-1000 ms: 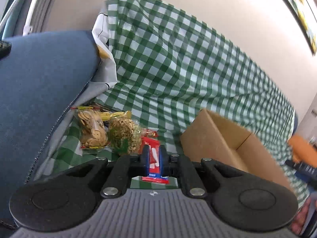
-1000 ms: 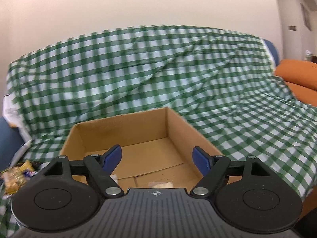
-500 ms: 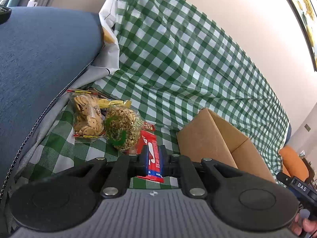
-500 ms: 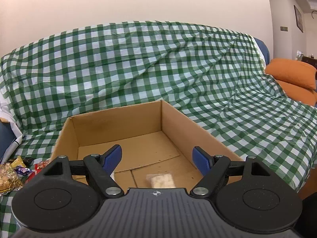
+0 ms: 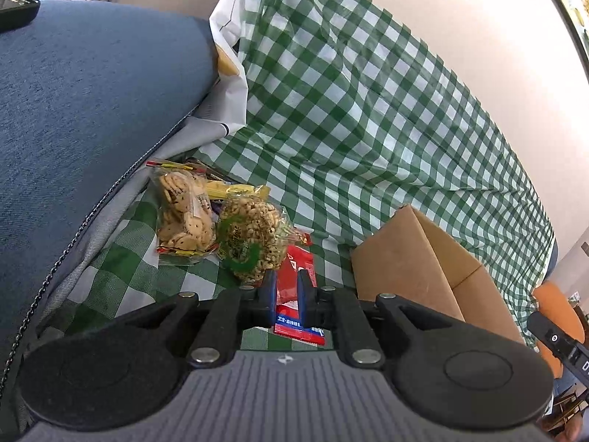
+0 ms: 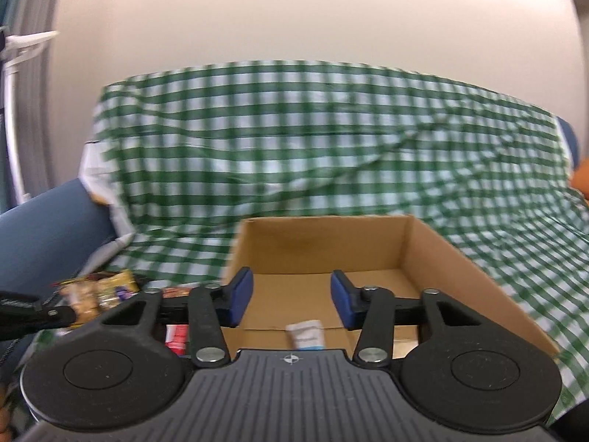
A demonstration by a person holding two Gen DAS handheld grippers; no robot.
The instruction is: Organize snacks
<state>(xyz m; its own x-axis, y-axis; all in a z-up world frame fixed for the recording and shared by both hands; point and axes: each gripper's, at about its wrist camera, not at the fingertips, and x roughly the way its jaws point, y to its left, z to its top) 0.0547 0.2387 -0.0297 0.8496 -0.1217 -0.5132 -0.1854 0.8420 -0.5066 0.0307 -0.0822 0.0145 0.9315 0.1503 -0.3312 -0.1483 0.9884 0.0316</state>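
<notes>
The red snack packet (image 5: 294,294), lying on the checkered sofa cover (image 5: 368,118) between the cardboard box (image 5: 412,258) and peanut bag (image 5: 250,243), is pinched by the left gripper (image 5: 283,287) jaws, while the right gripper (image 6: 291,302) jaws stand spread above the box.

The red snack packet (image 5: 294,294) carries white letters that look like "AP" near its top, and small white Chinese print in a blue band along its lower edge reads roughly "卫龙·麻辣辣条", though the later characters are uncertain. A black device (image 5: 563,346) at the right edge shows a white "D". Printing on the other snack bags is too small to read.
</notes>
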